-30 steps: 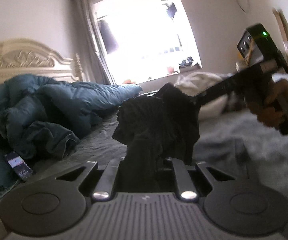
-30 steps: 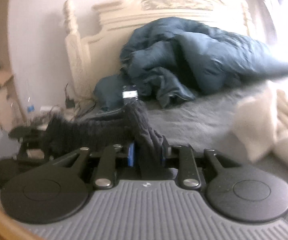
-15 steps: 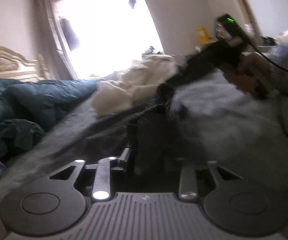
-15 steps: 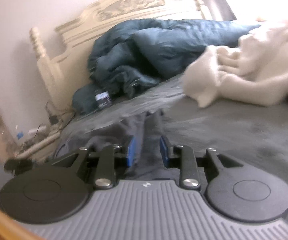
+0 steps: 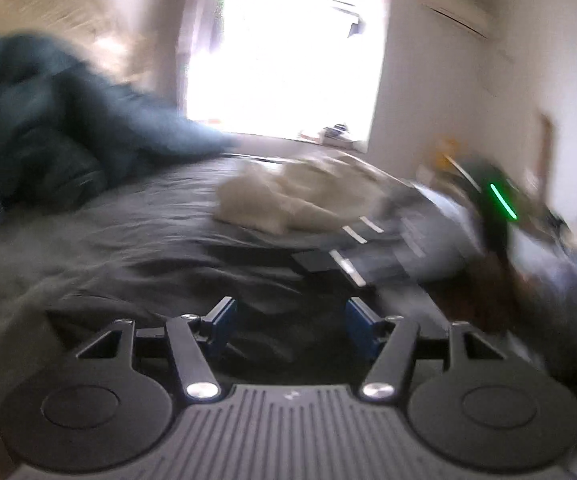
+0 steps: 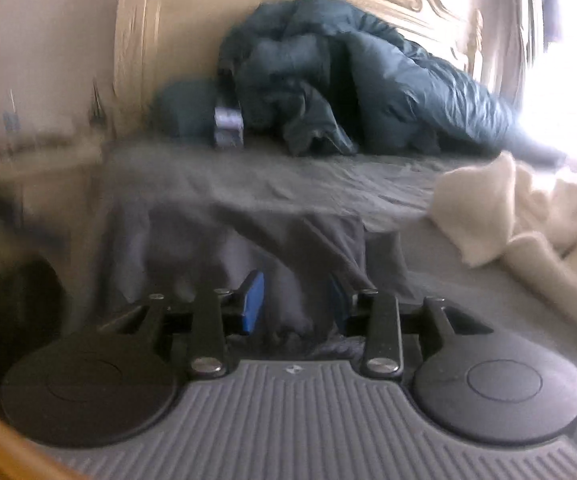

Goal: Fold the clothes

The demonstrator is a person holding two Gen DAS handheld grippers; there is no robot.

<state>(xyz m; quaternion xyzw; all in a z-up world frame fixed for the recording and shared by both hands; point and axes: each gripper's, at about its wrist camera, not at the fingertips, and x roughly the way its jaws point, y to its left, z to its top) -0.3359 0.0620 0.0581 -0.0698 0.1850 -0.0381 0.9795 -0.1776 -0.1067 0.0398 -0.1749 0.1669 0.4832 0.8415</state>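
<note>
A dark grey garment [image 6: 248,236] lies spread on the grey bed sheet [image 6: 368,184], blurred by motion. My right gripper [image 6: 296,304] sits low over its near edge. Its jaws are opening, and slack cloth lies between the blue pads [image 6: 254,304] without being pressed. In the left wrist view, my left gripper [image 5: 291,318] is opening wide over dark cloth [image 5: 264,344] lying on the bed, with nothing clamped. The right device, with its green light [image 5: 502,202], shows at the right, held by a hand [image 5: 488,284].
A cream garment [image 6: 528,216] is heaped on the sheet to the right, and shows in the left wrist view as the cream heap [image 5: 296,196]. A teal duvet [image 6: 348,80] is piled against the cream headboard [image 6: 168,20], with a phone [image 6: 228,120] beside it. A bright window [image 5: 288,52] lies beyond.
Both grippers held the dark garment bunched in the air, then dropped to the bed. Their jaws have spread, and the garment now lies on the sheet.
</note>
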